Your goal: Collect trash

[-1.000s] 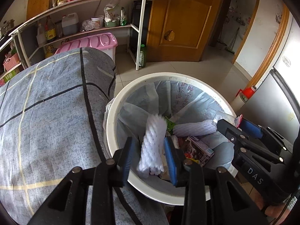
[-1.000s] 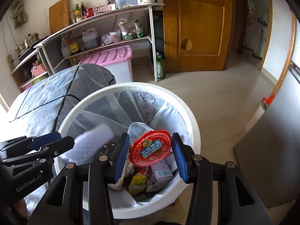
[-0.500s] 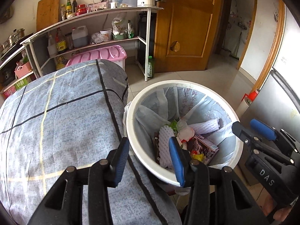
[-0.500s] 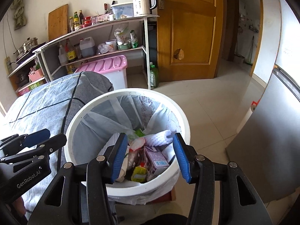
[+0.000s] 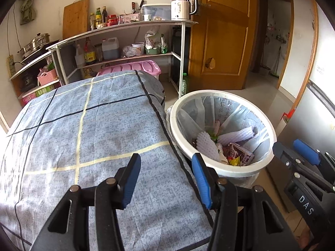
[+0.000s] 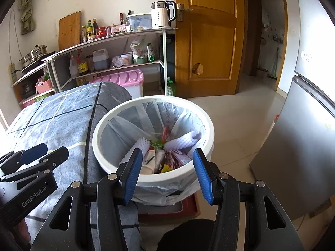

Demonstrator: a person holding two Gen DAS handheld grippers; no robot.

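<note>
The left gripper [image 5: 166, 181] hangs over the blue checked tablecloth [image 5: 83, 138], near the cloth's right edge; its jaws have just been opening and nothing is between its blue pads. The right gripper [image 6: 168, 175] hovers before the near rim of the white bin [image 6: 205, 123], its jaws apart and empty, the bin's contents showing through the gap.

The bin stands on the floor just beside the table, lined with a pale plastic bag [image 6: 134, 123] folded over its rim. The collected trash lies at the bottom: 2 white foam net sleeves, one [image 5: 206, 144] on the left and one [image 5: 240, 135] leaning against the far right wall, a purple carton [image 5: 240, 154] and a yellow wrapper [image 5: 234, 162] close under it, with some green scraps between the sleeves.

Behind the table stand metal shelves [image 5: 134, 39] with bottles and jars, a white kettle [image 5: 181, 7] on top, a pink storage box [image 5: 134, 68] below, and a wooden door [image 5: 222, 33] to the right
</note>
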